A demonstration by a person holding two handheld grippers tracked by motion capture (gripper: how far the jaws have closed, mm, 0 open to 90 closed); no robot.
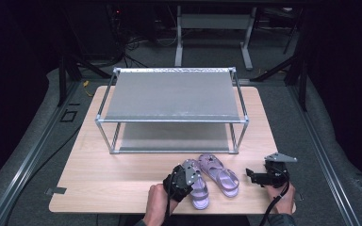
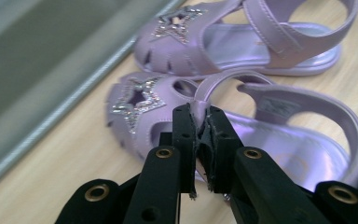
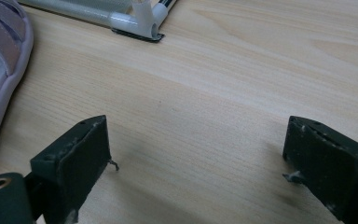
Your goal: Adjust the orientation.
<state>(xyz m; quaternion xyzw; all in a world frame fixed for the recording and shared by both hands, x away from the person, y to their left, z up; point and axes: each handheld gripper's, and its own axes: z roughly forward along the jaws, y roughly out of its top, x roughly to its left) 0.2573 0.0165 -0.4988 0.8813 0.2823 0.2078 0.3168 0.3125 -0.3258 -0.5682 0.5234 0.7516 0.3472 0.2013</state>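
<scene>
Two lilac sandals lie side by side at the near edge of the wooden table (image 1: 99,188), and the left gripper (image 2: 199,122) is clenched on the thin strap of the nearer sandal (image 2: 270,135), while the right gripper (image 3: 196,154) rests with jaws spread and empty over bare wood beside the other sandal (image 1: 221,175). Beyond them stands the two-tier metal shoe rack (image 1: 172,96). Such a narrow pinch risks the strap slipping free, or the sandal swinging and clipping the rack's front rail on a lift.

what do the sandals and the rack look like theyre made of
Sandals: apparently smooth lilac faux leather with a pearly sheen and glittery star trim. Rack: seemingly pale metal tubes, dully shiny, with flat grey matte shelves, perhaps fabric or plastic sheet.
</scene>
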